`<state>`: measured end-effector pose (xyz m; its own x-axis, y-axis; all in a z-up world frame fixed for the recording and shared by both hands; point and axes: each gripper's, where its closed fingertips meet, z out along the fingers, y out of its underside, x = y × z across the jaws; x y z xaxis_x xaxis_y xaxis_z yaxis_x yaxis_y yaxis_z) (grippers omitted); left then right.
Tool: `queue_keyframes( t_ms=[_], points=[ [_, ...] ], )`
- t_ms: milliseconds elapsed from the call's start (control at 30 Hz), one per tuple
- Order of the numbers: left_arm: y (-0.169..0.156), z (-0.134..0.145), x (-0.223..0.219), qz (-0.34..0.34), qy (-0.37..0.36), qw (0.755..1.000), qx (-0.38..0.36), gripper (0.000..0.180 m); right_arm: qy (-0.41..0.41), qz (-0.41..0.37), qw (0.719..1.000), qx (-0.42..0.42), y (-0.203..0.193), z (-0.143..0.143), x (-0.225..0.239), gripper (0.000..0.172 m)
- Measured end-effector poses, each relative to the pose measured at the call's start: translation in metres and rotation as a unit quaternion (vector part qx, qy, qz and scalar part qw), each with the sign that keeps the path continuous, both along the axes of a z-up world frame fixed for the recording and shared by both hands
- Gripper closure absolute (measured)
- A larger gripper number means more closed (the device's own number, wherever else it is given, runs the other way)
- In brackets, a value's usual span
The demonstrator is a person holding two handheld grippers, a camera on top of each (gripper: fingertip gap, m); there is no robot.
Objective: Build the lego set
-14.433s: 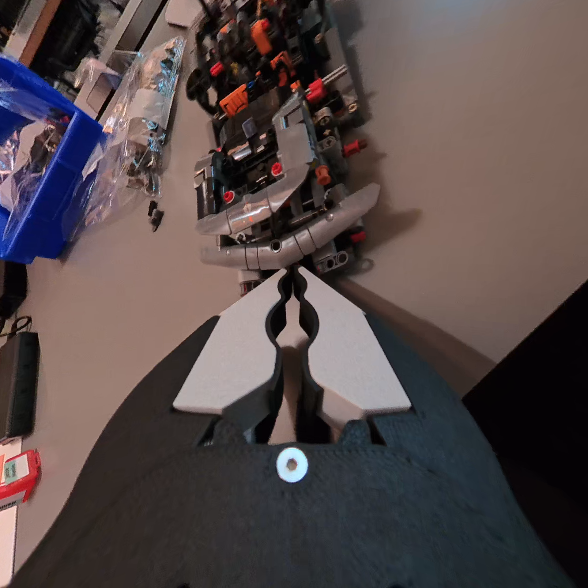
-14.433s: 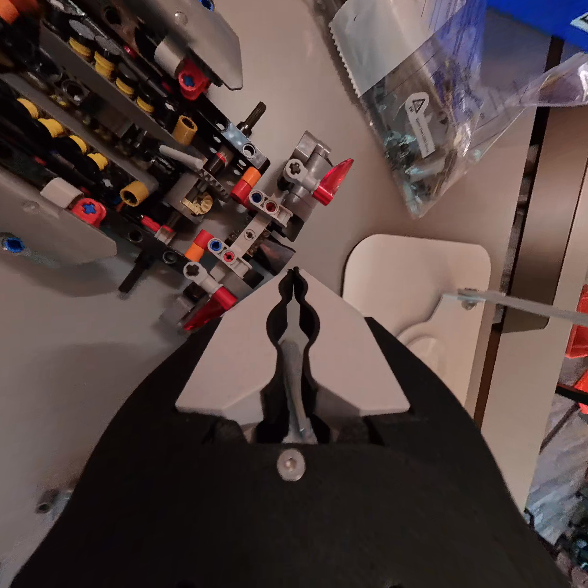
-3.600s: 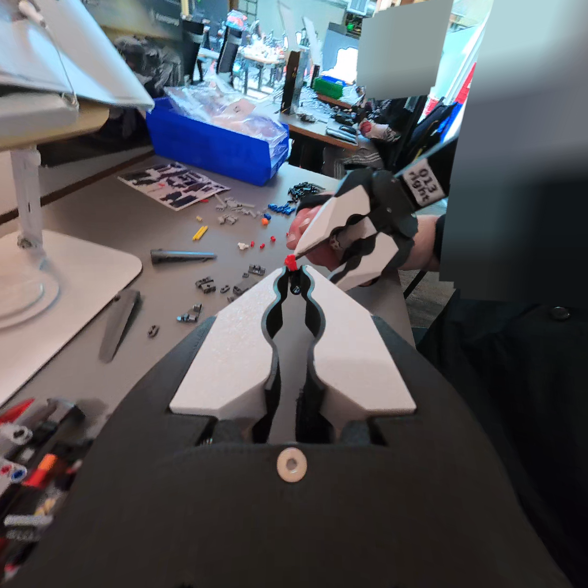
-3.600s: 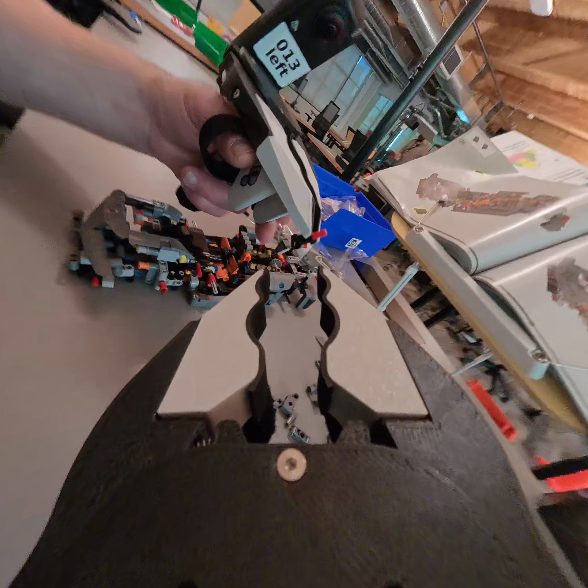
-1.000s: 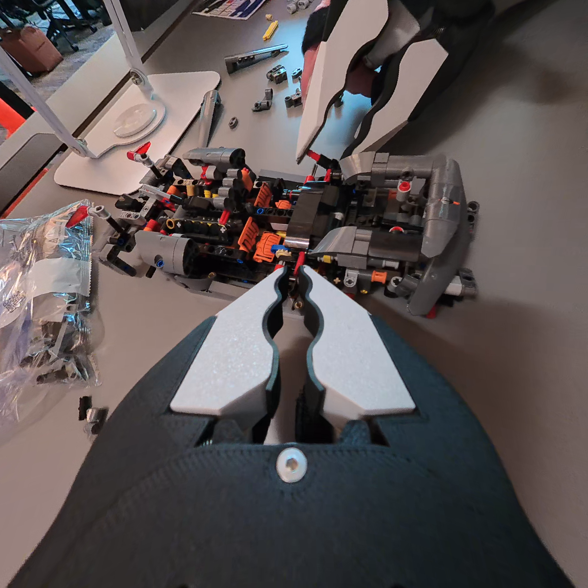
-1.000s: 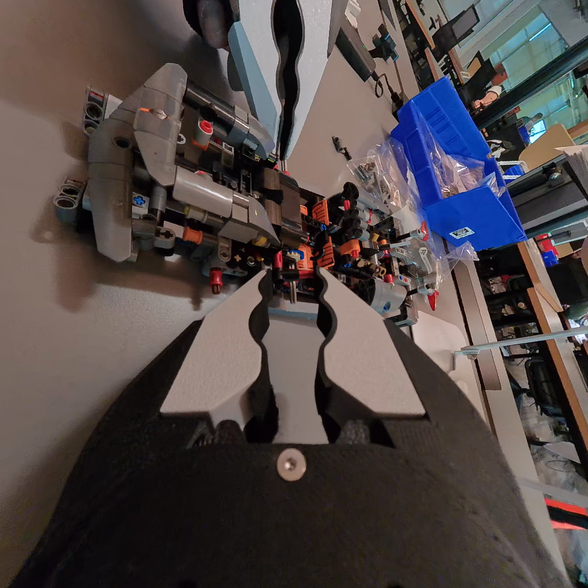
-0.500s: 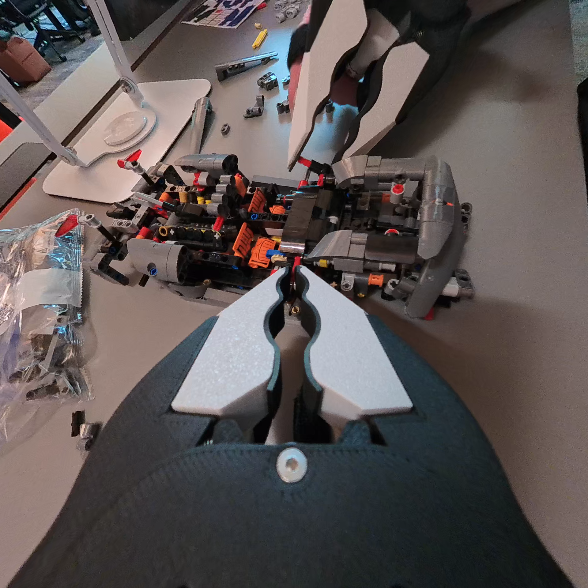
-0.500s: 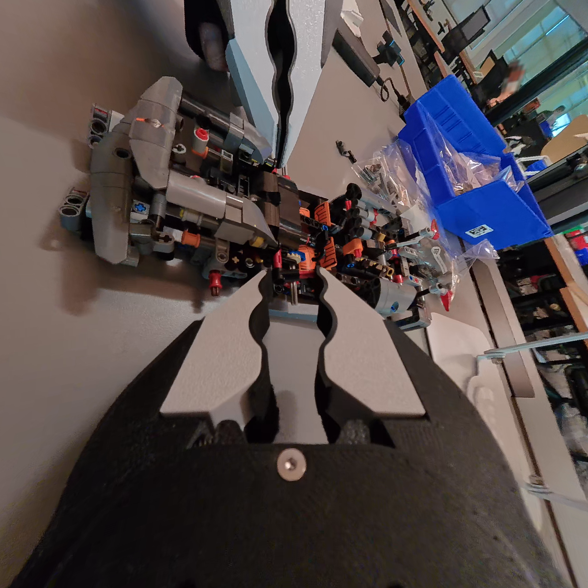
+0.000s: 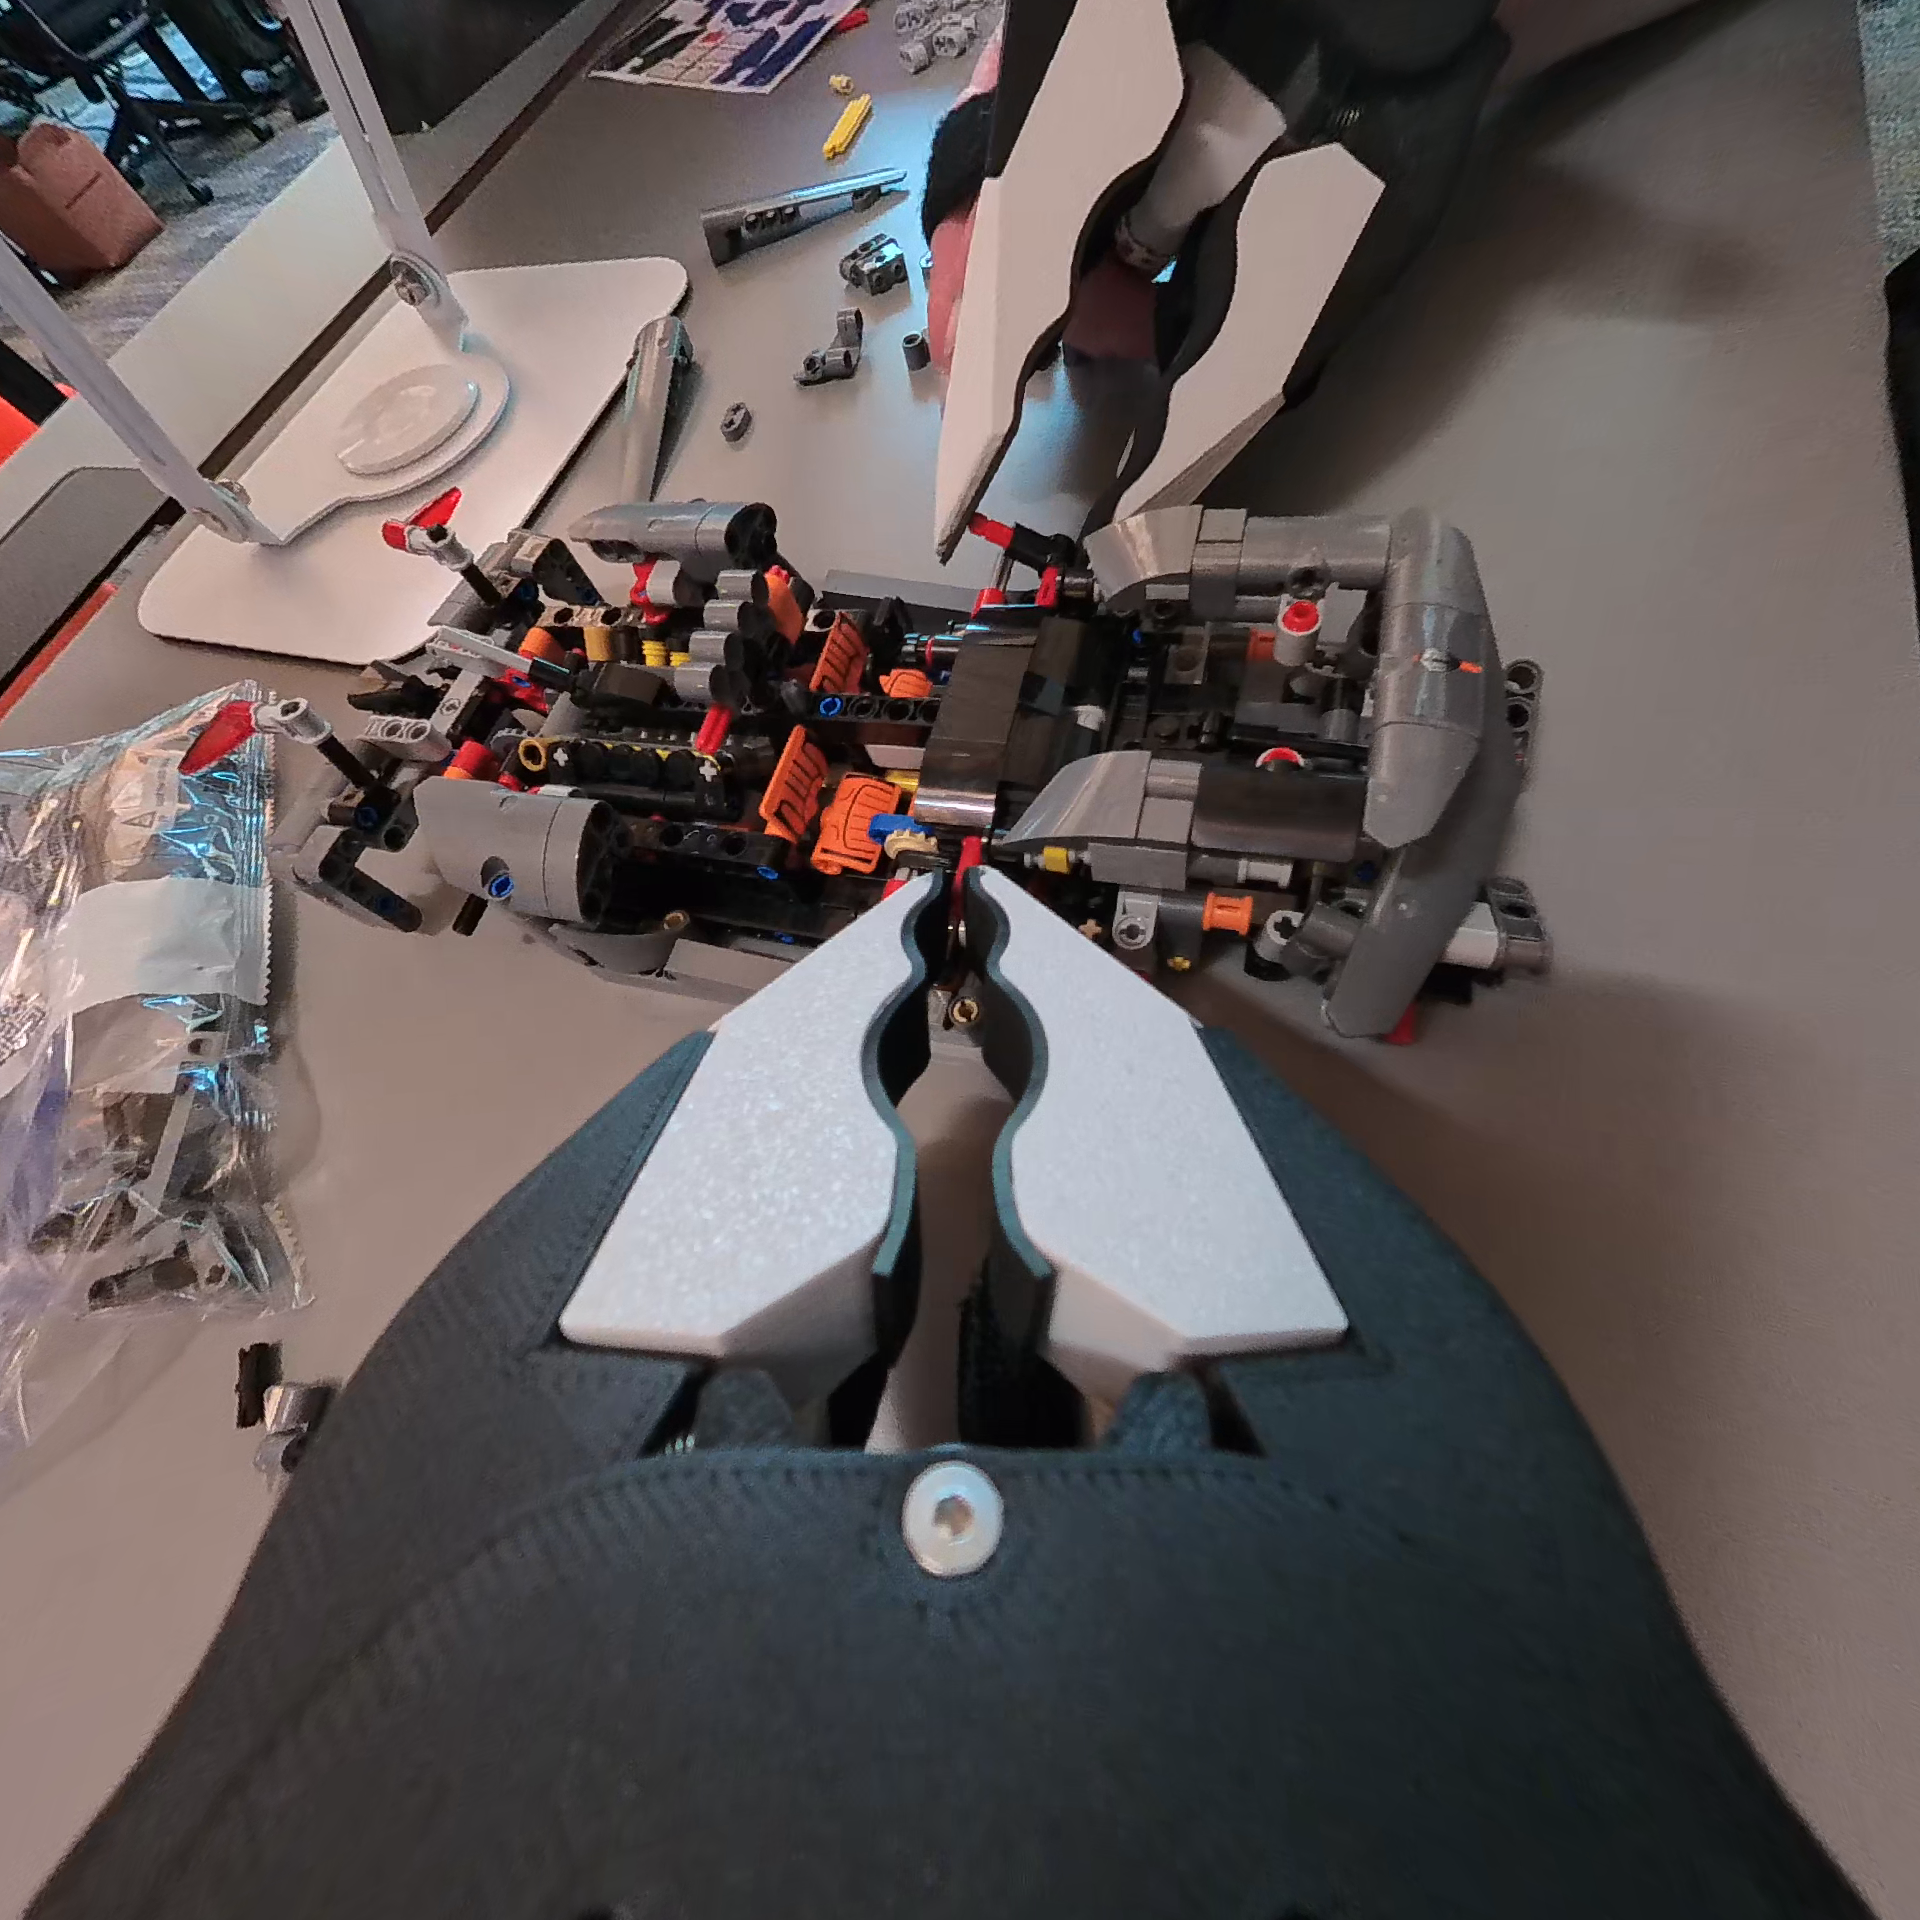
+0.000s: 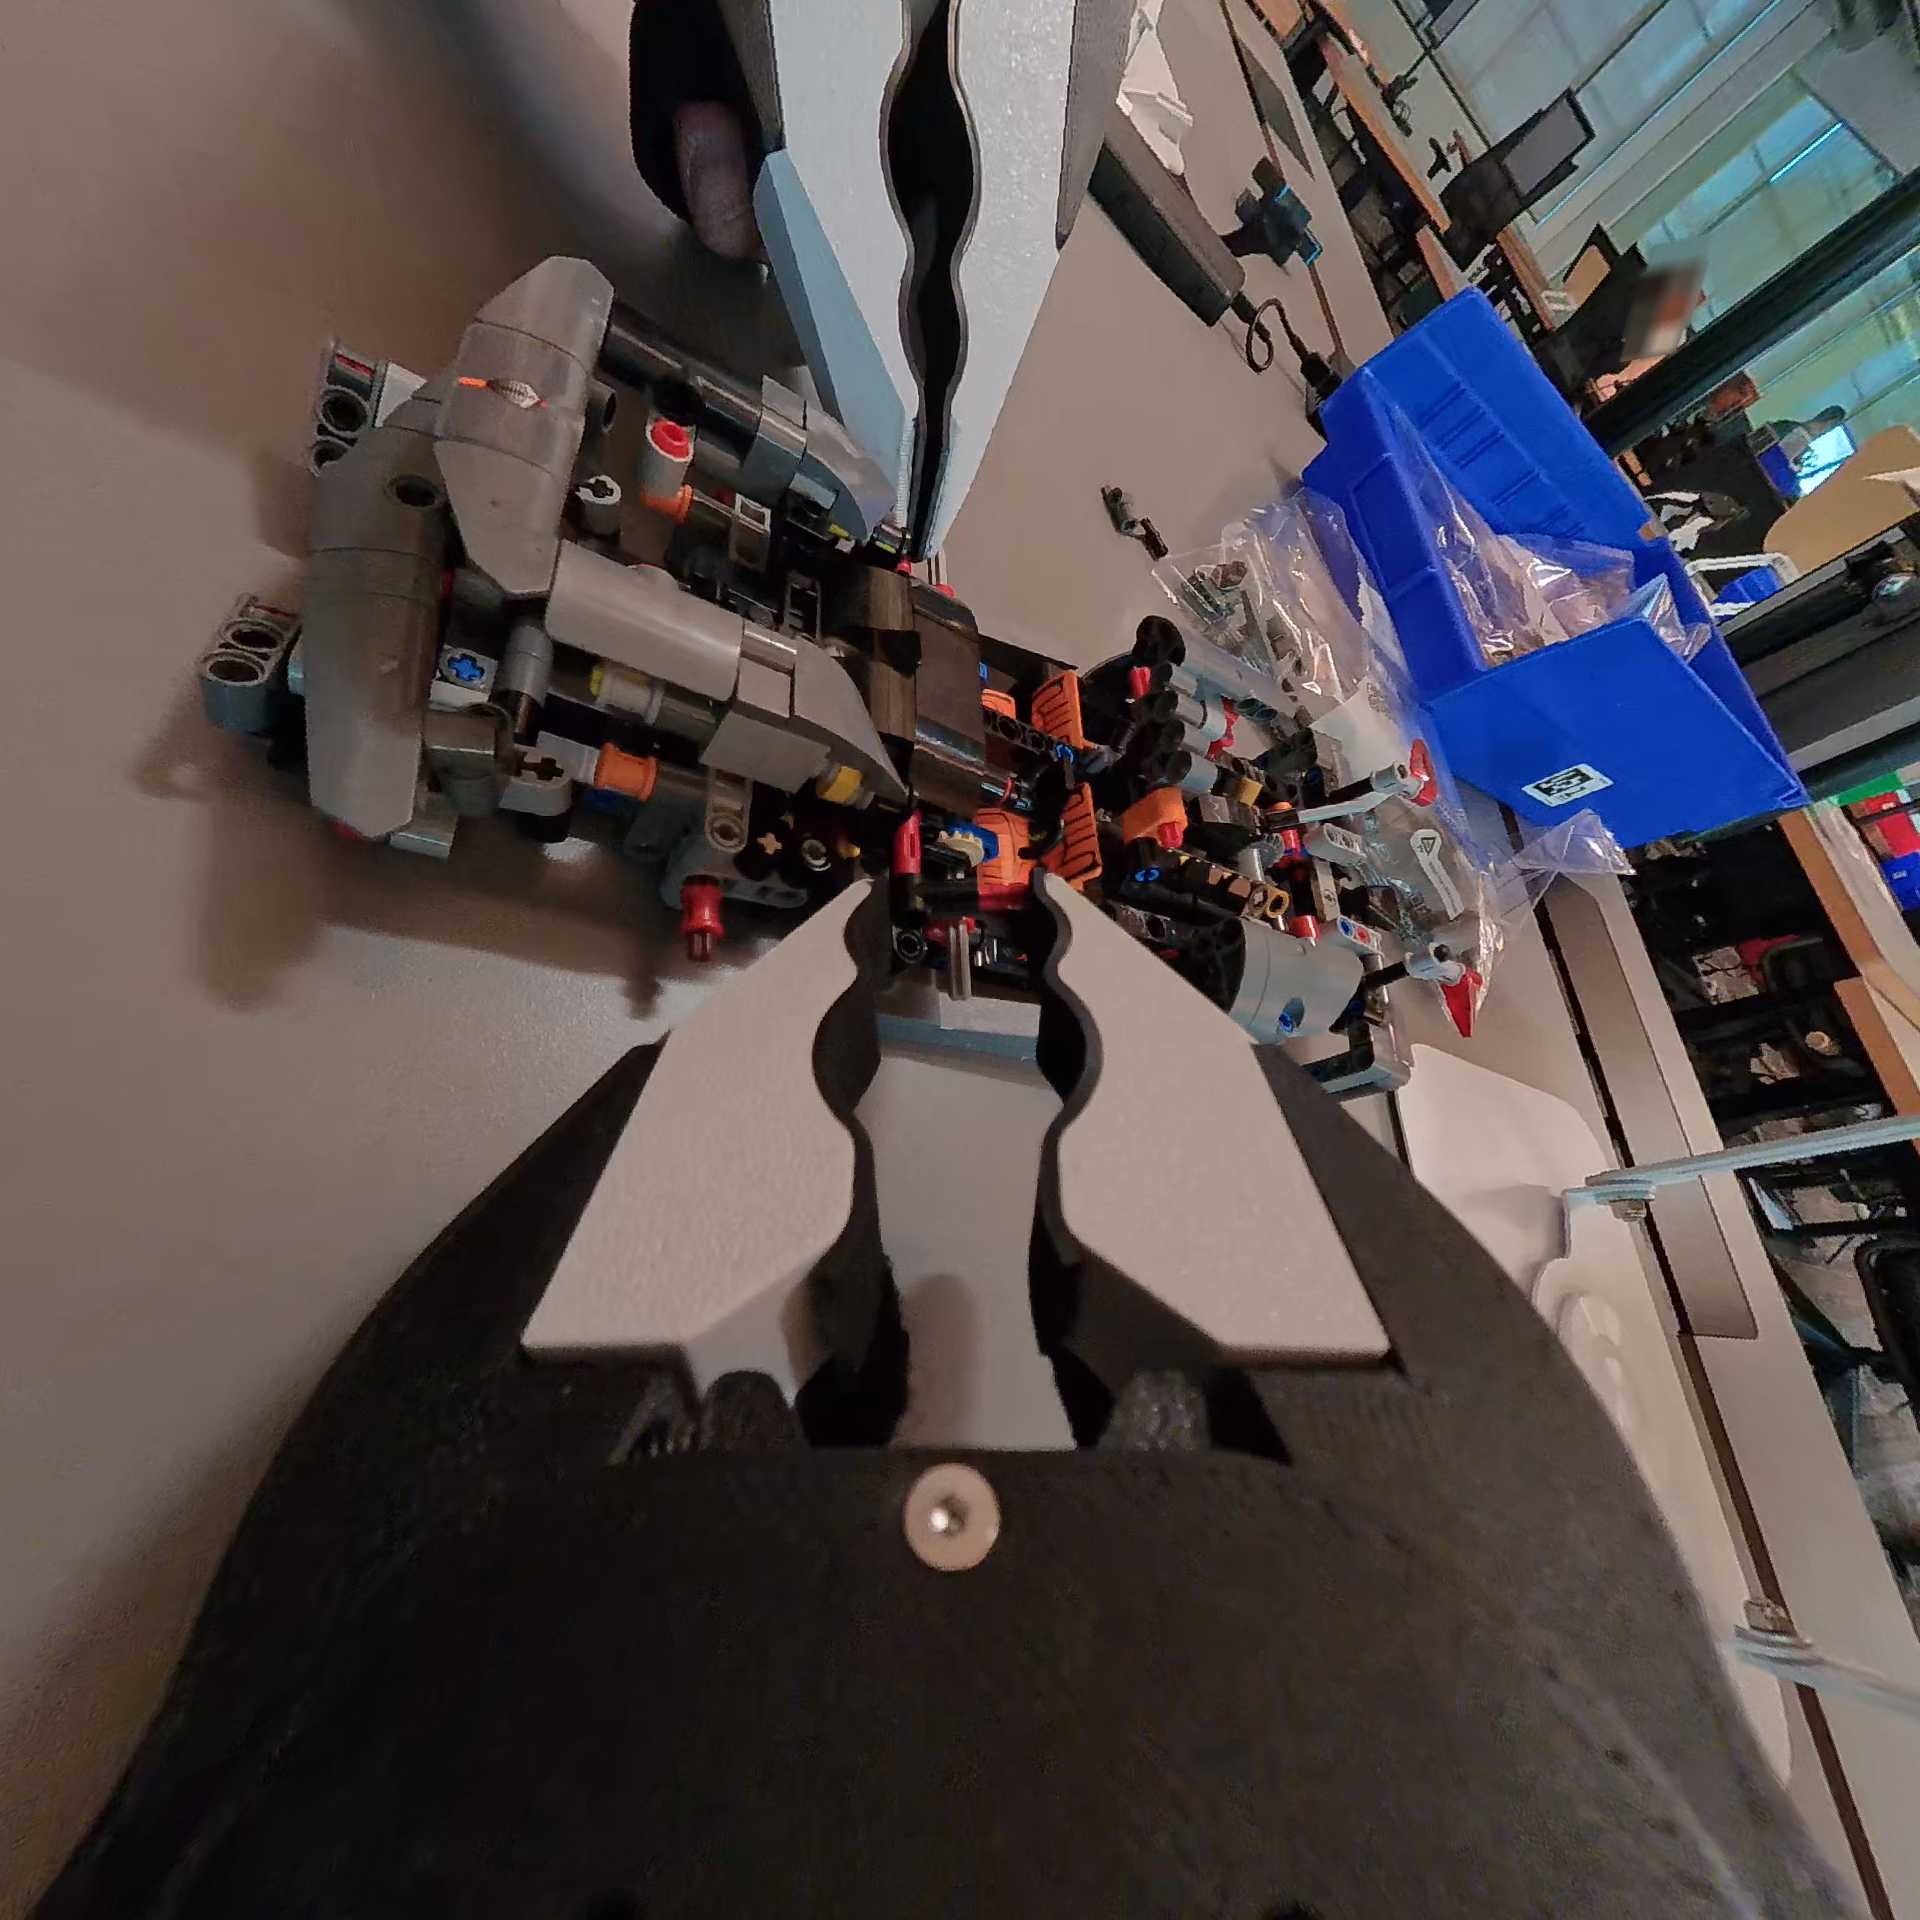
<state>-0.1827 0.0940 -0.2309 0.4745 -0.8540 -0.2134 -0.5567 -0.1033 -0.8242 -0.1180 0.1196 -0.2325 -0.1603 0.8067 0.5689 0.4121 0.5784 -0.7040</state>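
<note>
— Where is the brick-built car from you?

— Straight ahead of both my tongs. The car model (image 9: 1143, 717) lies on the counter (image 9: 1621, 1164) with its long axis running crosswise to my fingers, its grey curved end off to the right in my left-hand view.

— And your left tongs?

— My left tongs (image 9: 956, 896) are at the near flank, about mid-length, closed to a sliver with a thin red pin (image 9: 969, 860) nipped at the tips.

— The right?

— My right tongs (image 10: 956, 904) come in from the opposite flank, facing the left ones across the body. They are partly open, straddling small black and red parts at the model's edge. I cannot tell whether the pads press on them.

— Anything close by?

— A clear bag of parts (image 9: 125, 935) lies beyond the tail end.
</note>
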Motion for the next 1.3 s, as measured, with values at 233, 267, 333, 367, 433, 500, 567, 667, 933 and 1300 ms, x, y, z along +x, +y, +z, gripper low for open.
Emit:
queue_keyframes(
  t_ms=[233, 267, 333, 367, 433, 500, 567, 667, 933, 1300],
  points=[
    [-0.0002, -0.0001, 0.0001, 0.0, 0.001, 1.0, 0.002, 0.18, 0.005, 0.001, 1.0, 0.01, 0.0003, 0.0002, 0.0005, 0.149],
    [-0.0001, -0.0001, 0.0001, 0.0, 0.002, 1.0, 0.003, 0.18, 0.005, 0.001, 1.0, 0.011, 0.0005, 0.0003, 0.0007, 0.149],
    [-0.0002, -0.0001, 0.0001, 0.0, 0.001, 1.0, 0.003, 0.18, 0.004, 0.003, 1.0, 0.02, 0.0005, 0.0007, 0.001, 0.149],
    [-0.0001, -0.0001, 0.0001, 0.0, 0.001, 1.0, 0.003, 0.18, 0.002, 0.003, 1.0, 0.024, 0.0007, 0.0008, 0.0012, 0.149],
    [-0.0001, 0.0, 0.0, 0.001, 0.002, 1.0, 0.005, 0.18, -0.003, -0.002, 0.999, 0.032, 0.0023, 0.0004, 0.002, 0.149],
    [-0.0002, 0.0001, 0.0, 0.001, 0.003, 1.0, 0.006, 0.18, -0.012, 0.001, 0.999, 0.039, 0.0023, -0.0015, 0.0038, 0.149],
    [-0.0001, 0.0, -0.0001, 0.001, 0.003, 1.0, 0.006, 0.18, -0.015, 0.003, 0.999, 0.04, 0.0023, -0.0018, 0.0043, 0.149],
    [-0.0001, 0.0, -0.0001, 0.001, 0.003, 1.0, 0.006, 0.18, -0.013, 0.007, 0.999, 0.045, 0.0008, -0.0008, 0.0039, 0.149],
    [0.0, -0.0002, 0.0001, 0.0, 0.002, 1.0, 0.004, 0.18, -0.011, 0.014, 1.0, 0.012, -0.0002, 0.0005, 0.0009, 0.149],
    [-0.0001, -0.0004, -0.0004, -0.001, 0.001, 1.0, 0.0, 0.18, -0.008, 0.004, 0.999, -0.034, -0.0003, -0.0008, -0.0004, 0.149]
  ],
)
